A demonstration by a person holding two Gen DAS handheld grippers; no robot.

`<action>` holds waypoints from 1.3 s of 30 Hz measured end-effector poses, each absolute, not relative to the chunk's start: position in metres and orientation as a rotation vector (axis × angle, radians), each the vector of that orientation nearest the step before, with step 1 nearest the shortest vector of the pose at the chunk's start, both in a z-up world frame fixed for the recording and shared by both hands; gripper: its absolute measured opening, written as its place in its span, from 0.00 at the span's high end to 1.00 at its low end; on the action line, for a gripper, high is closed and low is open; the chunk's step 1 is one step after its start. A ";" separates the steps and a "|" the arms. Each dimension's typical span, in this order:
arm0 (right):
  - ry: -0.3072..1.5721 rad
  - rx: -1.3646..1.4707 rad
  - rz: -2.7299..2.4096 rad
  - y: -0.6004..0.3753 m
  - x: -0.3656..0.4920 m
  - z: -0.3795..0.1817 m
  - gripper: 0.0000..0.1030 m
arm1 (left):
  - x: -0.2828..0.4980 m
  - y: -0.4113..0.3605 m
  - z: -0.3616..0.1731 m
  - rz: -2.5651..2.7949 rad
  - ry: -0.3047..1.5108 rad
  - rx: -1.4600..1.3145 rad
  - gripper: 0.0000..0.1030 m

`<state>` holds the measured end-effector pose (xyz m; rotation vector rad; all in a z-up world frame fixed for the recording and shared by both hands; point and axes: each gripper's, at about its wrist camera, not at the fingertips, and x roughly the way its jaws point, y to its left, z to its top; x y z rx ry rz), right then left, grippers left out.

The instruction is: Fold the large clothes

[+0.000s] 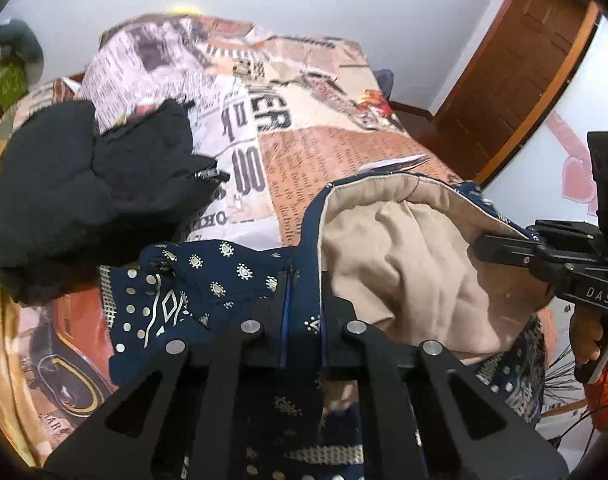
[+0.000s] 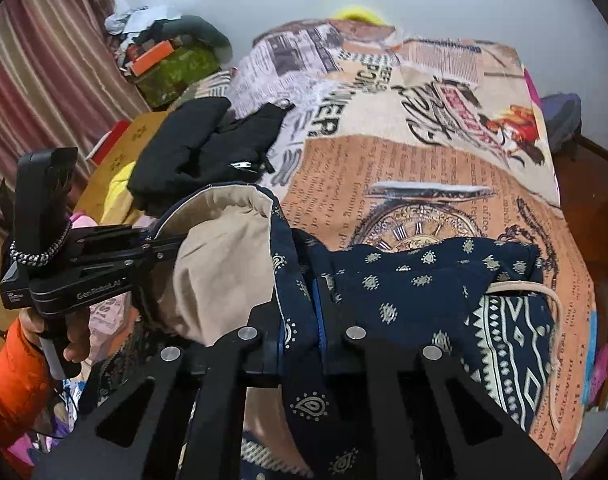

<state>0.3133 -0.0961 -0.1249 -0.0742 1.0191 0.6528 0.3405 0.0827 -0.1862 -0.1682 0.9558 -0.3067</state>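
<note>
A navy garment [image 1: 207,280] with pale paisley print and a beige lining [image 1: 400,248] hangs between my two grippers above the near end of the bed. My left gripper [image 1: 301,296] is shut on its navy edge. My right gripper [image 2: 304,300] is shut on the same garment [image 2: 416,280], a little further along the edge. The right gripper also shows in the left wrist view [image 1: 500,246], and the left gripper in the right wrist view [image 2: 163,246]. The beige lining [image 2: 219,256] bulges open between them.
A bed with a newspaper-print cover [image 1: 328,148] stretches ahead. A black jacket [image 1: 95,184] lies crumpled on its left side, also in the right wrist view [image 2: 199,156]. A wooden door [image 1: 520,64] stands at the right. Clutter and a curtain [image 2: 43,64] stand left of the bed.
</note>
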 end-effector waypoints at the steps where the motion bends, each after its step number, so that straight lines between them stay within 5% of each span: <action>1: 1.009 -0.077 0.657 -0.096 0.309 -0.121 0.90 | 0.335 0.081 -0.181 -0.310 0.944 -0.162 0.91; 19: 1.019 -0.121 0.690 -0.107 0.217 -0.119 0.91 | 0.223 0.071 -0.166 -0.301 0.952 -0.051 0.89; 24: 1.057 -0.140 0.672 -0.111 0.205 -0.132 0.86 | 0.204 0.076 -0.177 -0.272 0.998 -0.052 0.64; 34: 1.084 -0.091 0.696 -0.124 0.192 -0.111 0.72 | 0.181 0.092 -0.134 -0.251 0.905 -0.072 0.55; 39: 0.988 -0.099 0.700 -0.126 0.186 -0.086 0.66 | 0.185 0.096 -0.108 -0.222 0.804 -0.068 0.41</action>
